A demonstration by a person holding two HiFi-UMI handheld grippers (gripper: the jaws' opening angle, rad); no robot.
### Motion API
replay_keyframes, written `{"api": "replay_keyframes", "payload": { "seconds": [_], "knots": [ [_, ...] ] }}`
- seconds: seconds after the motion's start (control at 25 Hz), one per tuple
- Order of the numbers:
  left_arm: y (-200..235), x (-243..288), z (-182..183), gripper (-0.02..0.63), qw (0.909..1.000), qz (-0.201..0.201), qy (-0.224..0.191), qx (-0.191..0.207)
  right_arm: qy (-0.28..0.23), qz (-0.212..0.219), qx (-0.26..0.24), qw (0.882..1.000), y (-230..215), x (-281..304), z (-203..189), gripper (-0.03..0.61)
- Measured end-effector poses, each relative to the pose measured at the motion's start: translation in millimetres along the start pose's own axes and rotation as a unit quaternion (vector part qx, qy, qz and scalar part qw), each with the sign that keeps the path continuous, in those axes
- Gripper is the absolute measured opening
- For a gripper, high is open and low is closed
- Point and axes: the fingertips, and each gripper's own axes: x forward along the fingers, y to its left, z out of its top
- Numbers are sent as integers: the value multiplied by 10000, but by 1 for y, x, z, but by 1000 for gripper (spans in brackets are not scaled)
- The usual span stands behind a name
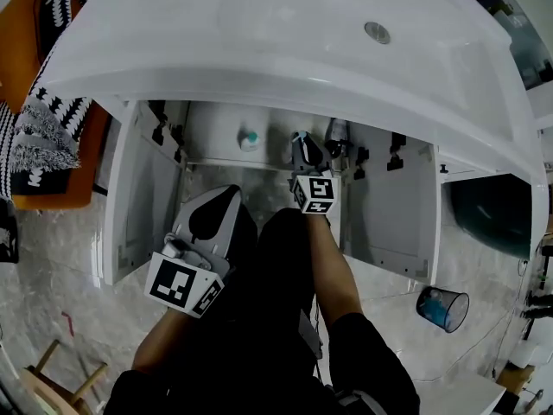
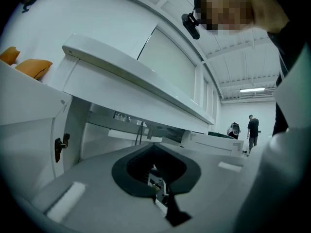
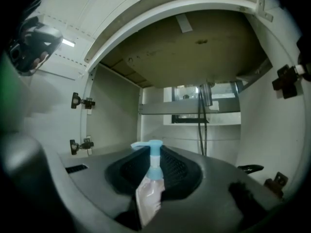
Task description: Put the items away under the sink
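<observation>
I can read no word, brand or number anywhere around my tools. The left cube (image 1: 184, 285) on my left gripper (image 1: 221, 201) and the right cube (image 1: 314, 194) on my right gripper (image 1: 302, 145) carry only black-and-white square patterns, not letters. The pump bottle (image 3: 149, 191) clamped between my right jaws shows a pale side with no legible print.

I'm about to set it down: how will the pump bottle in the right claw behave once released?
The pump bottle looks slim, so it may tip if set down tilted. Its pale plastic body is probably light and slightly squeezable. The blue pump head may make it top-heavy.
</observation>
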Motion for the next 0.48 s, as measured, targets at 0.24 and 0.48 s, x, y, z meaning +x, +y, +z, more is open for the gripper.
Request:
{"api": "replay_keyframes", "payload": {
  "seconds": [0.24,0.48],
  "knots": [
    [3,0,-2,6,10000,-4,13,27,-41,3,12,10000,-3,15,-10,73],
    [4,0,-8,6,10000,-14,78,-6,82,-50,109,9999,-6,20,-26,73]
  ]
}}
